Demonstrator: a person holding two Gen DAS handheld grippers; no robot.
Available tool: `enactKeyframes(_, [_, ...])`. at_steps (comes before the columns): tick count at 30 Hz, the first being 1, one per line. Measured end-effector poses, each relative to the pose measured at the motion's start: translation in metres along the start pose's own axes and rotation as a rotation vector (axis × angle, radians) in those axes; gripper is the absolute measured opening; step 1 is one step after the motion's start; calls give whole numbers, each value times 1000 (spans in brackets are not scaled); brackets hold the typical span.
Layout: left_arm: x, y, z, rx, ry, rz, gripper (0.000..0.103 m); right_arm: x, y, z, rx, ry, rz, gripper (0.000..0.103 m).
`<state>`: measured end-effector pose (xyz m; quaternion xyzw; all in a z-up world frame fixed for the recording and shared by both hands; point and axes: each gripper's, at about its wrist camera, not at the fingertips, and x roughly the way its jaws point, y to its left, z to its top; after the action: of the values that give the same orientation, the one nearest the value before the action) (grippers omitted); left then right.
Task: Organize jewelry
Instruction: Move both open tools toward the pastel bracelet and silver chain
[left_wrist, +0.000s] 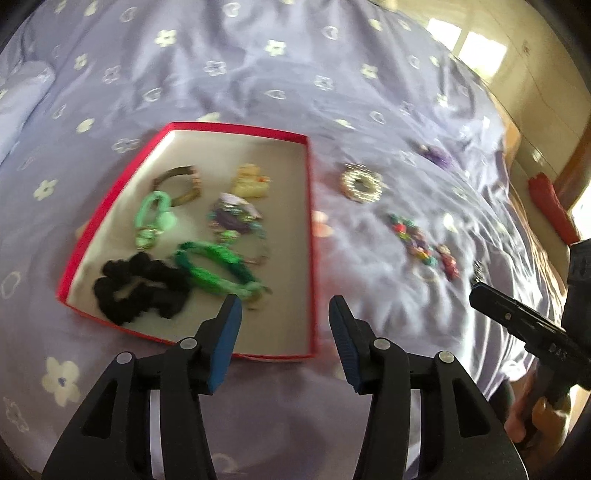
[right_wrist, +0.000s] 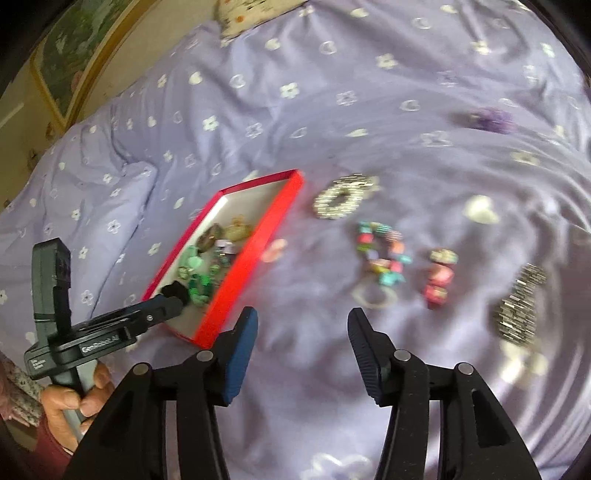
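A red box with a white inside lies on the lilac bedspread; it also shows in the right wrist view. In it lie a black scrunchie, green bands, a mint hair tie and a yellow duck. My left gripper is open and empty above the box's near right corner. On the bed to the right lie a silver ring-shaped bracelet, a coloured bead bracelet, a pink piece and a silver band. My right gripper is open and empty, short of these.
A purple hair piece lies farther back on the bed. A small pink item lies beside the box's right wall. A pillow sits at the left. A wooden bed edge and a red object are at the right.
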<state>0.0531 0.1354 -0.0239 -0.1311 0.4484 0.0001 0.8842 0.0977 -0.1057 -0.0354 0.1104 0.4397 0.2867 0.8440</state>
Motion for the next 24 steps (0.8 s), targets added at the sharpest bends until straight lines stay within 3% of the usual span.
enactKeyframes(12, [18,-56,7,89,30,-46,48,-37,-73,-14,104,-43,-135,58])
enactKeyframes(24, [61,-113,29,184,81,-81,52,-22,-101,-8,105,-21,-202,58])
